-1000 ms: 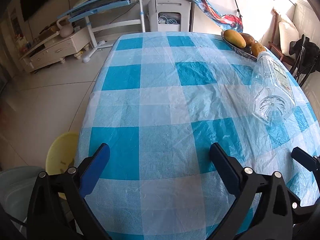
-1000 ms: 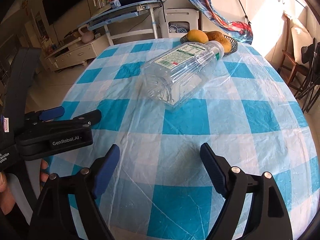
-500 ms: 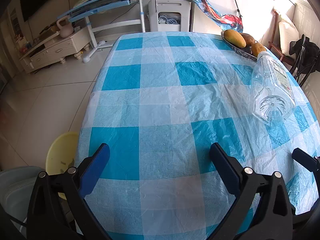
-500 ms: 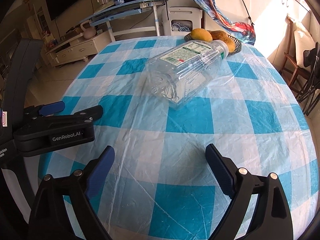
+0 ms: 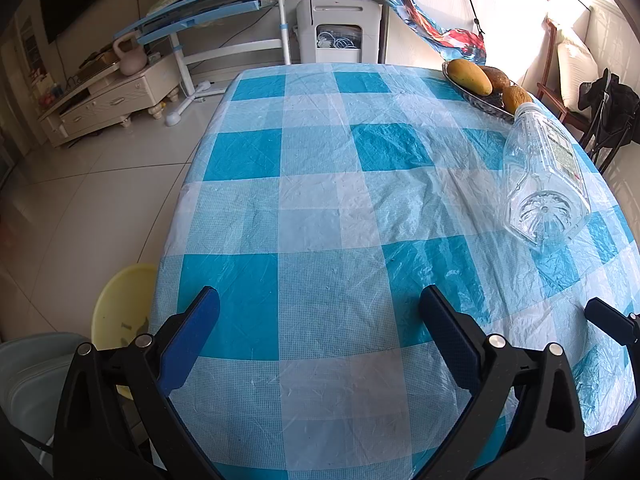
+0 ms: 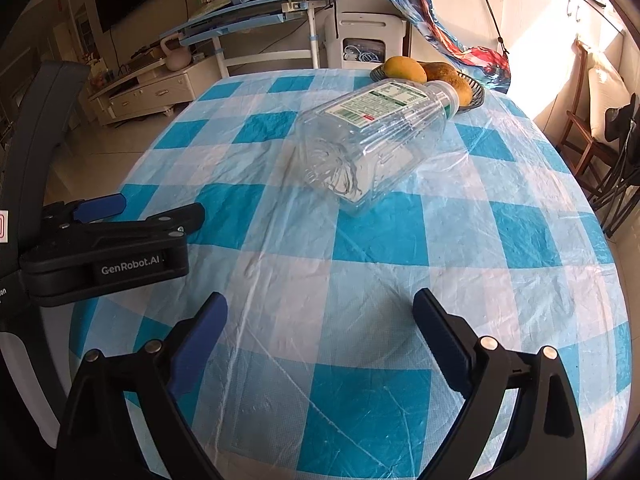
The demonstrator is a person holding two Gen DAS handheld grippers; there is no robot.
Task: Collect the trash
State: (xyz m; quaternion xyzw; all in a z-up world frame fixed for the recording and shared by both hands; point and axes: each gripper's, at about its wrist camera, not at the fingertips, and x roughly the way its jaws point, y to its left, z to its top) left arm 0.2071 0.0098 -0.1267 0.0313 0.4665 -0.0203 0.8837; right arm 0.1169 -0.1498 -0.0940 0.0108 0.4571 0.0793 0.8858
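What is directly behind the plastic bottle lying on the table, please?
Behind the bottle sits a dark fruit bowl holding mangoes. The bottle's neck end covers the bowl's front, so whether they touch cannot be told.

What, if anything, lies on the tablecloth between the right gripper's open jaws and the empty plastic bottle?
Nothing visible does. Only bare checked tablecloth lies between the right gripper and the bottle, which lies on its side, base toward the jaws. The left gripper sits off to the side.

Bright right-side sunlight, fisheye edges, perhaps overexposed
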